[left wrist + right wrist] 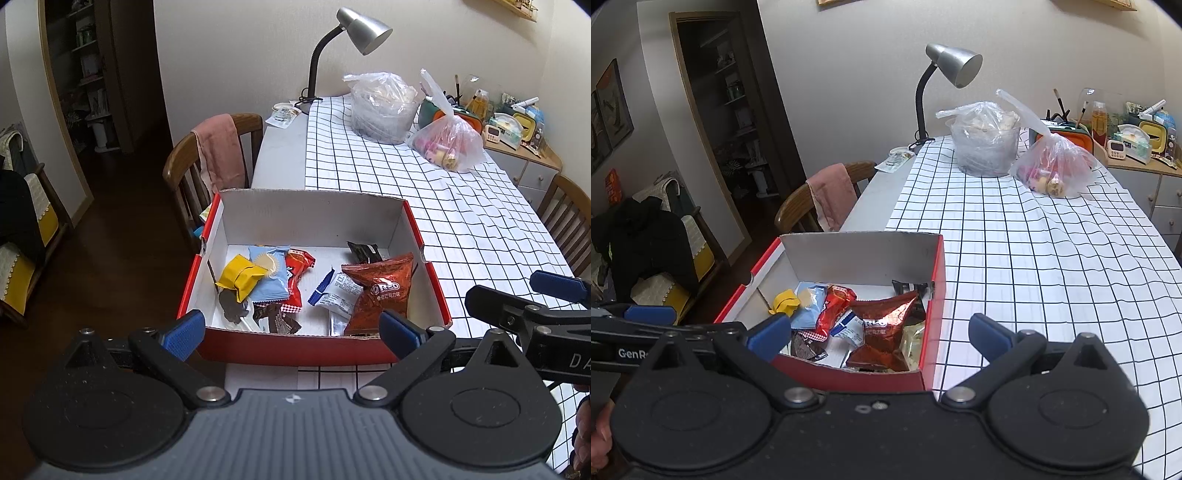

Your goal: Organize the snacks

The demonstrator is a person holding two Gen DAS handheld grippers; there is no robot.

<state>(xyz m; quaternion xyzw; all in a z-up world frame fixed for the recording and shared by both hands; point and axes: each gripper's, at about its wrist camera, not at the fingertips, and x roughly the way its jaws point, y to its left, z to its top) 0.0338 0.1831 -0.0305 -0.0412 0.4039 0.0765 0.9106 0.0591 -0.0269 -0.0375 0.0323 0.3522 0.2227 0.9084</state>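
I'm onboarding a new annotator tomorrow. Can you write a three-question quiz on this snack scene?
1. True or false: the red cardboard box holds the brown Oreo packet.
2. What hangs on the wooden chair? A) pink cloth B) black jacket C) plastic bag
3. Fill in: both the left hand-held gripper and the right hand-held gripper are ____.

Key: 1 true; 2 A, the pink cloth; 3 open.
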